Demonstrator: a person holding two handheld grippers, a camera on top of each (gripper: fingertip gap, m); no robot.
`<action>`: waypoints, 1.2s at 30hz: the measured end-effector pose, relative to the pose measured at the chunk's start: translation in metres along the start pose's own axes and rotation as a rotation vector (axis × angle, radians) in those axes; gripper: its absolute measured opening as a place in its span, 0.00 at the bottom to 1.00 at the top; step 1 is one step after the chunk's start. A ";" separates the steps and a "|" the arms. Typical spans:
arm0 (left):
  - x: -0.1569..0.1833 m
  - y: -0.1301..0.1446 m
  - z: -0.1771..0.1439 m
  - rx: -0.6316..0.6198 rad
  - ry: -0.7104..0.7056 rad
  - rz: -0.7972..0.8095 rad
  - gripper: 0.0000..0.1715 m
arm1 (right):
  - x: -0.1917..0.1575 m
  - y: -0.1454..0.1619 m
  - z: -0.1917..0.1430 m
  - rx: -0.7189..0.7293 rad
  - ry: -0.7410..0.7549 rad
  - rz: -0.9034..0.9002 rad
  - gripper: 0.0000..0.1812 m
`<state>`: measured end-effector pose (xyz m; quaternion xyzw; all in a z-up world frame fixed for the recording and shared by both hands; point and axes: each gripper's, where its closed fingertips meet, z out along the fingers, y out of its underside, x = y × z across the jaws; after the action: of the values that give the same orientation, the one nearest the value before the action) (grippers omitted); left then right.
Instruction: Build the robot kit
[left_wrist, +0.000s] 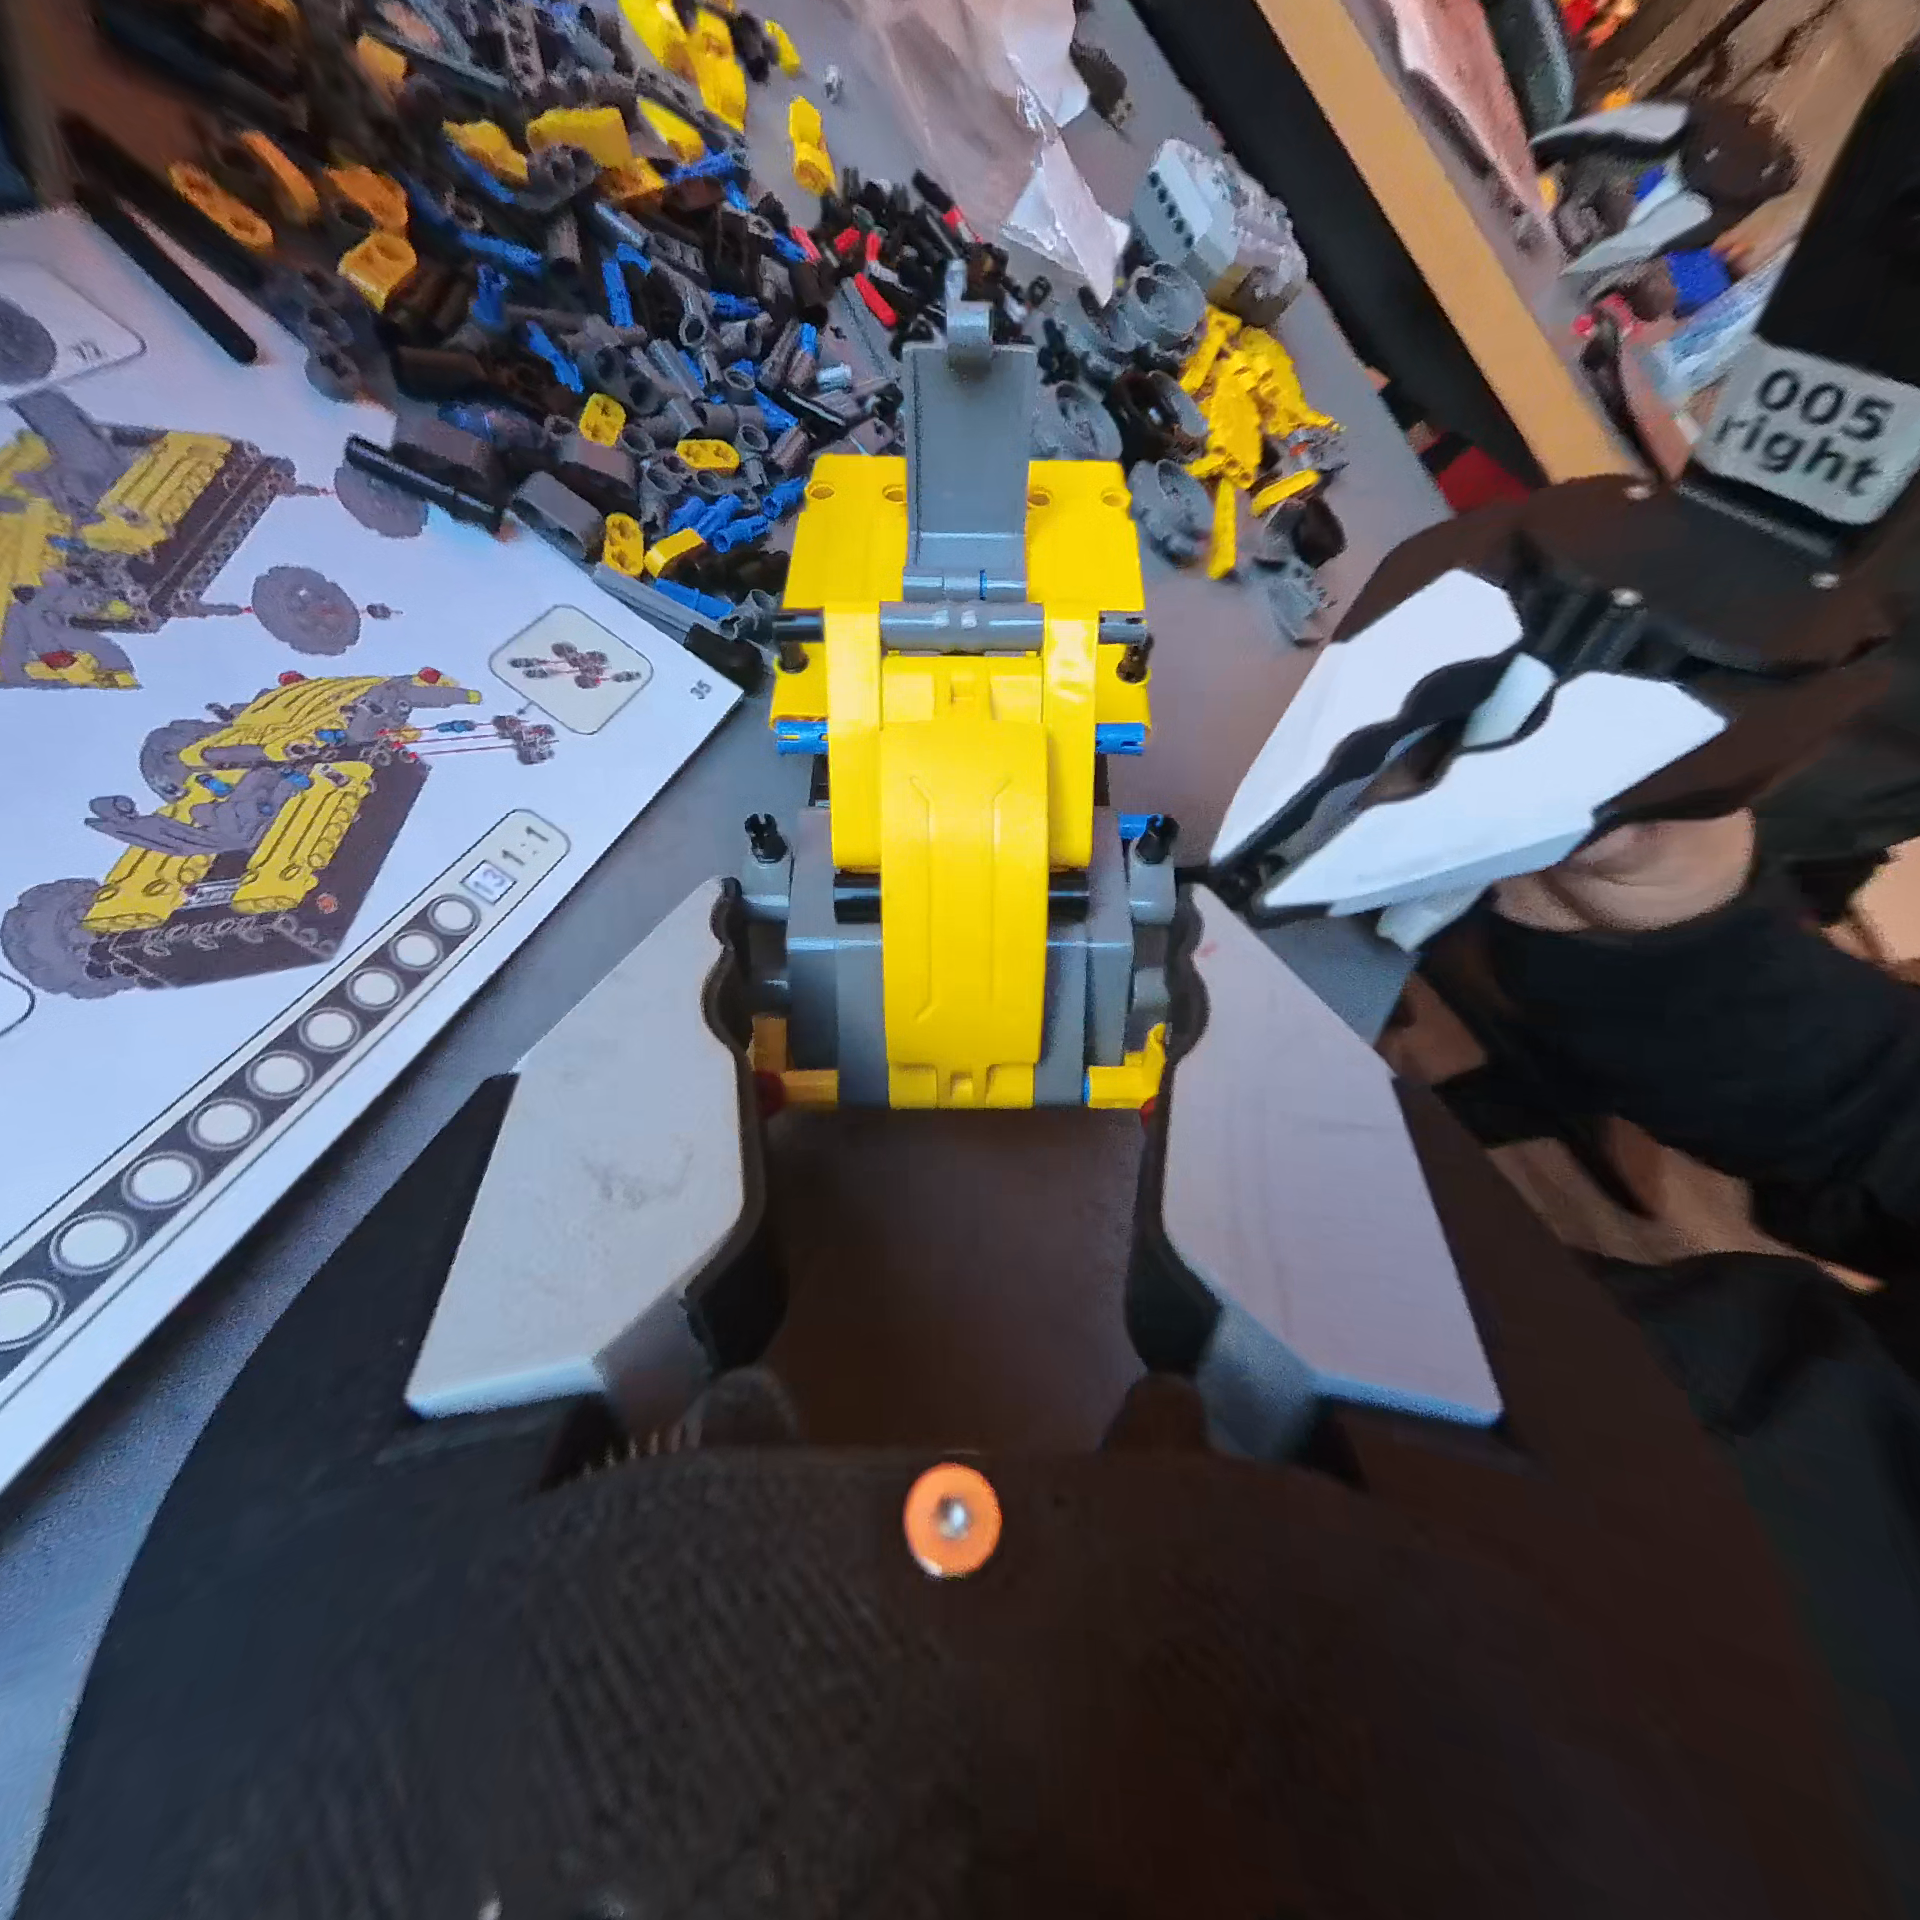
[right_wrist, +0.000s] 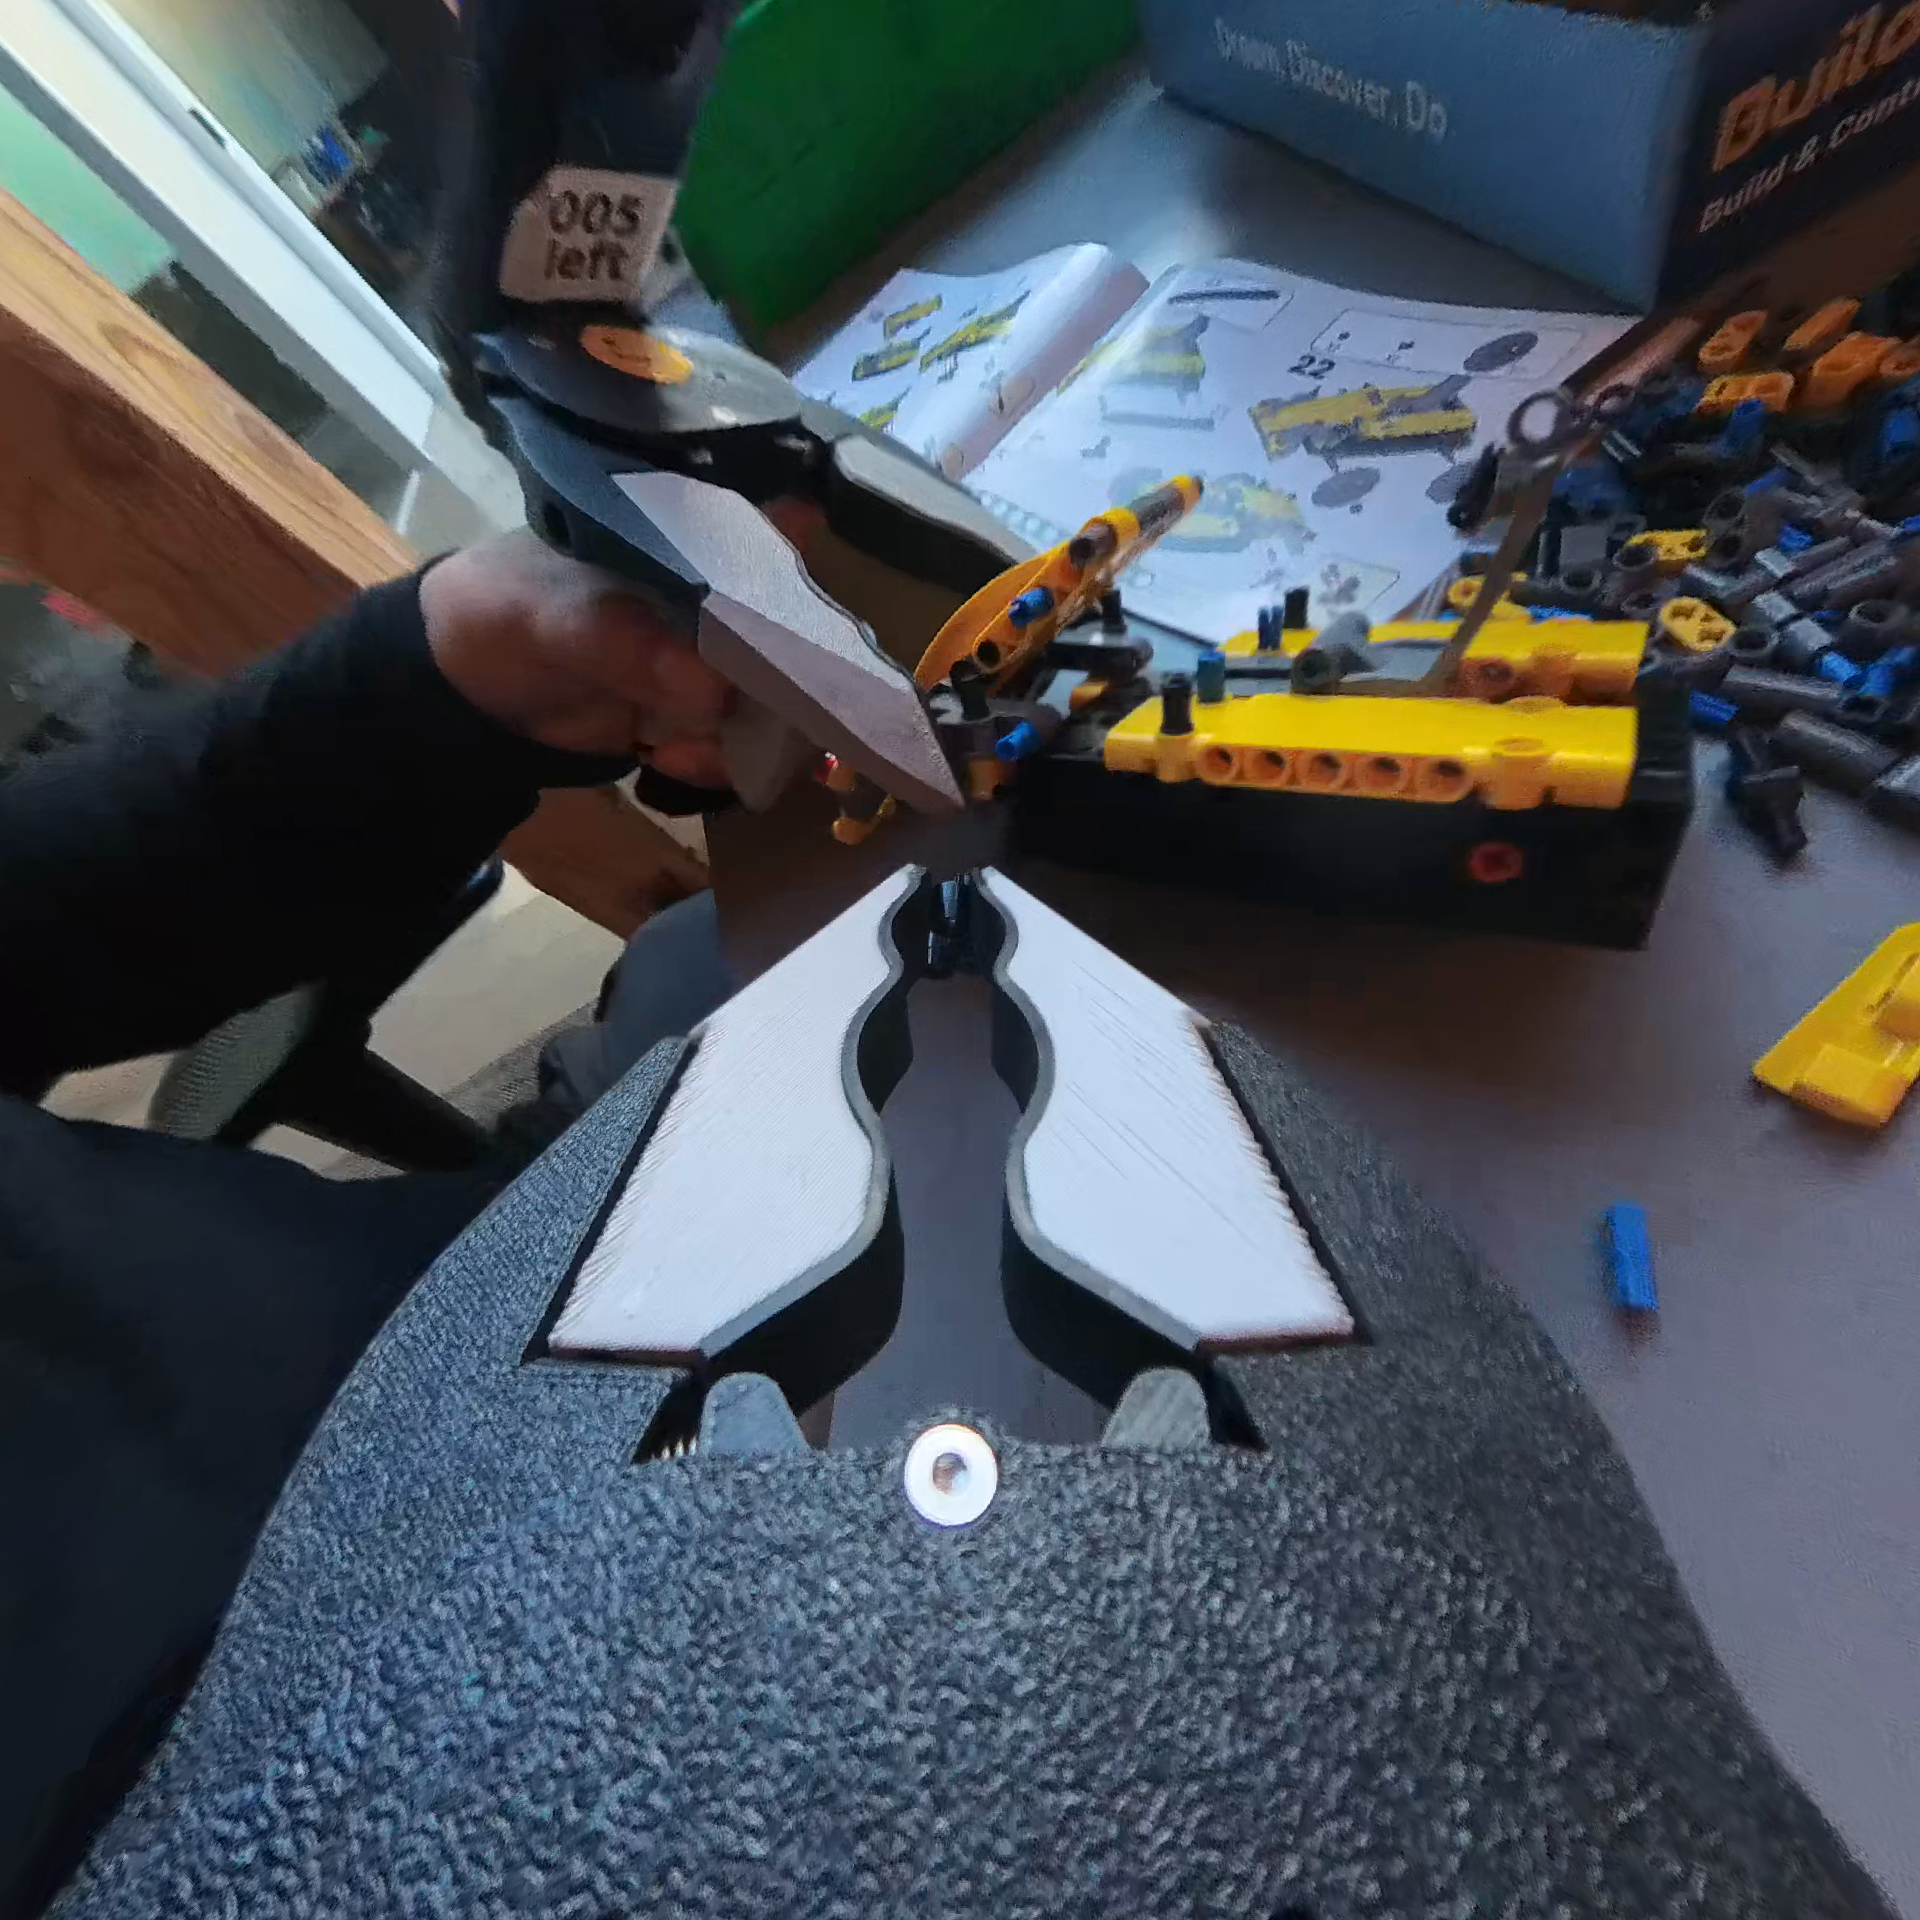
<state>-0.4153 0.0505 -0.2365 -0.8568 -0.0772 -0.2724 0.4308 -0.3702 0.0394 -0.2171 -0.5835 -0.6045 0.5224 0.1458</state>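
Left gripper (left_wrist: 956, 997) fingers (left_wrist: 613, 1143) clamped on the grey-and-yellow end of the model (left_wrist: 961, 769), pads against both its sides. Right gripper (right_wrist: 948, 914) fingers (right_wrist: 769, 1132) nearly together, pinching a small black pin (right_wrist: 945, 920) at the tips, just beside the model's near corner. Model (right_wrist: 1351, 769) resting on the grey surface (right_wrist: 1351, 1143), close to its edge.

Beyond the model, a heap of loose parts (left_wrist: 540, 270) in black, grey, blue and yellow. Open manual (left_wrist: 260, 831) lying left of the model, printed with drawings of a yellow vehicle. Grey tag on each gripper bearing printed characters.

Seen only from the right wrist: blue box (right_wrist: 1507, 135) with lettering at the far edge, green object (right_wrist: 883, 125) beside it, yellow panel (right_wrist: 1849, 1039) and blue pin (right_wrist: 1628, 1268) lying apart on the surface, wooden furniture (right_wrist: 156, 468) off to the left. Seen only from the left wrist: crumpled clear bags (left_wrist: 1018, 135) behind the heap.
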 end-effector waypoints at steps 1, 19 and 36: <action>0.001 0.001 0.001 0.004 -0.024 0.035 0.46 | -0.002 0.005 -0.001 -0.008 0.010 -0.017 0.04; -0.004 0.014 0.007 -0.171 -0.087 0.601 0.46 | 0.026 -0.007 -0.012 0.069 0.282 -0.155 0.04; -0.002 0.015 0.010 -0.174 -0.072 0.623 0.46 | 0.016 -0.014 -0.023 0.177 0.281 -0.061 0.04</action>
<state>-0.4076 0.0490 -0.2525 -0.8820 0.1970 -0.1026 0.4157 -0.3640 0.0668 -0.2036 -0.6171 -0.5473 0.4820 0.2955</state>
